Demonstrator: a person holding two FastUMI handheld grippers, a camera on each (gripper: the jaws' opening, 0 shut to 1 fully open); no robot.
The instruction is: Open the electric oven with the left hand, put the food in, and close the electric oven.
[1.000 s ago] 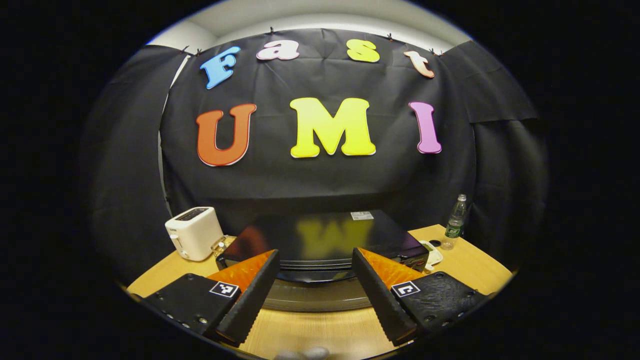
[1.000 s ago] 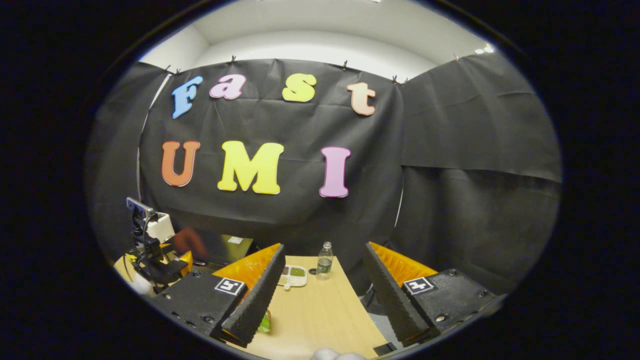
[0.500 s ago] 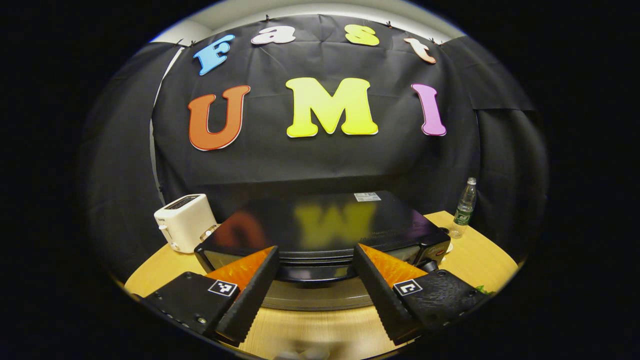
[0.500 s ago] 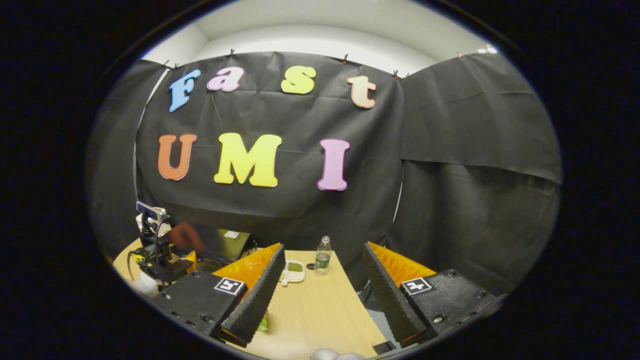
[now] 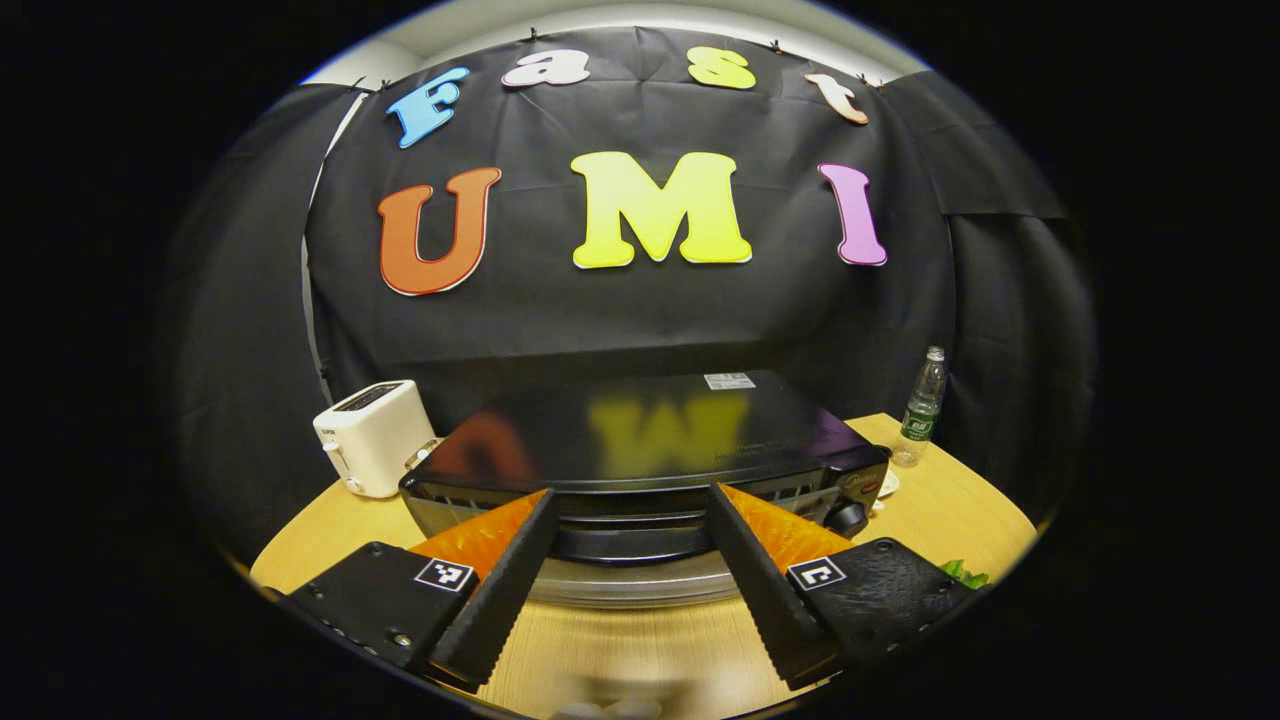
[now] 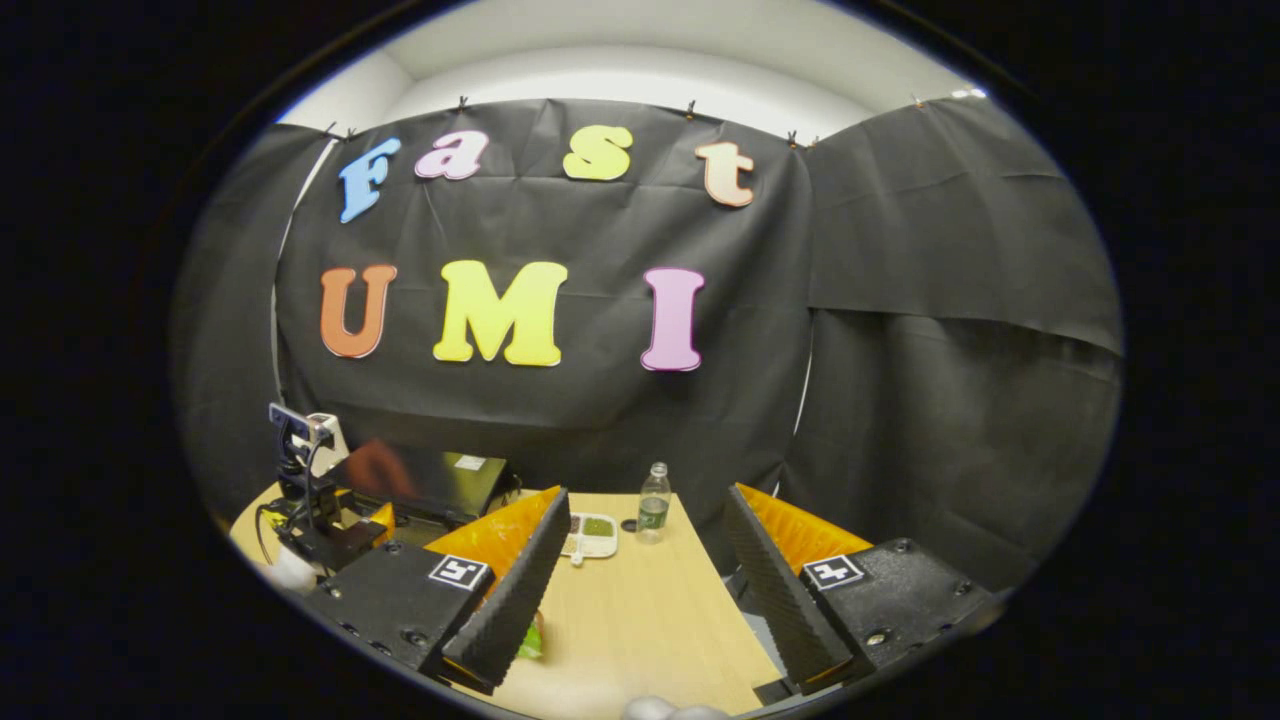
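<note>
The left gripper (image 5: 630, 560) is held wide open and empty in front of the electric oven (image 5: 650, 440), its two fingers reaching toward the upper edge of the oven's front, where a dark bar that looks like the door handle (image 5: 630, 540) runs between them; whether either finger touches it cannot be told. The oven sits on a wooden table (image 5: 950, 510) with its door shut as far as the left gripper view shows, a white toaster (image 5: 375, 435) beside it on one side and a water bottle (image 5: 922, 405) on the other. The right gripper (image 6: 640, 590) hovers over the table with its jaws also spread apart and nothing between them. Something green, likely the food (image 6: 528, 642), peeks out by one of its fingers, and a small tray (image 6: 590, 535) lies just beside the bottle (image 6: 653, 500) farther along the table; the oven (image 6: 430, 480) shows off to the side there, with the other gripper (image 6: 320, 520) in front of it. The task looks to be at its very first step, the approach to the door. Next the left gripper should settle around the handle, close on it and pull the door down and outward, while the right one waits to pick up the food
</note>
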